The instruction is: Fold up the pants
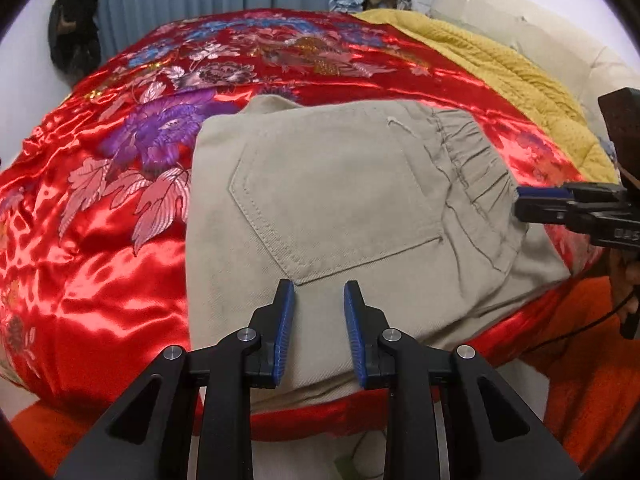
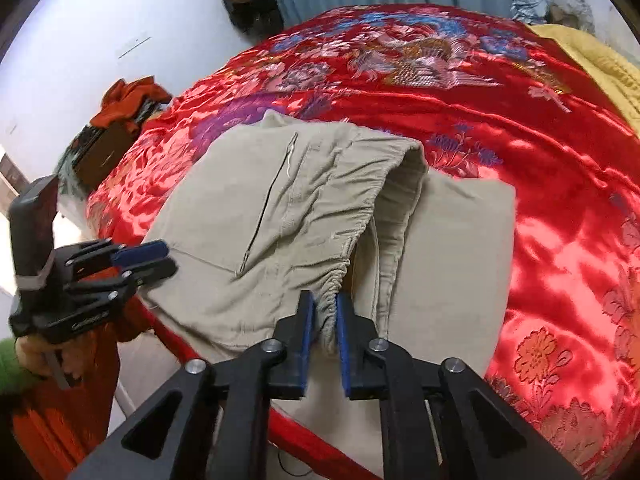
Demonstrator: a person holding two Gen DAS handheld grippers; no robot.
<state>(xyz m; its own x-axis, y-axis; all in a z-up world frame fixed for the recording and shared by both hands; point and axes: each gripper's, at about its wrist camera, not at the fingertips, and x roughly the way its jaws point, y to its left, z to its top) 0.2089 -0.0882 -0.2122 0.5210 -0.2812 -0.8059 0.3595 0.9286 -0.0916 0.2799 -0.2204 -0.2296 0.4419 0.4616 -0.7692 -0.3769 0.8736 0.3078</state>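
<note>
While the beige pants [image 1: 340,200] lie partly folded at the near edge of a bed with a red satin cover [image 1: 100,240], your right gripper [image 2: 323,320] is clamped on the gathered waistband [image 2: 332,288], probably ready to carry it over. Your left gripper [image 1: 319,304] rests over the seat below the back pocket [image 1: 336,208], jaws slightly apart, pinching nothing visible.

Pants [image 1: 340,184]: beige twill, folded in layers, back pocket up, flat on red satin bedspread near its front edge; gathered elastic waistband at right, one corner raised.
</note>
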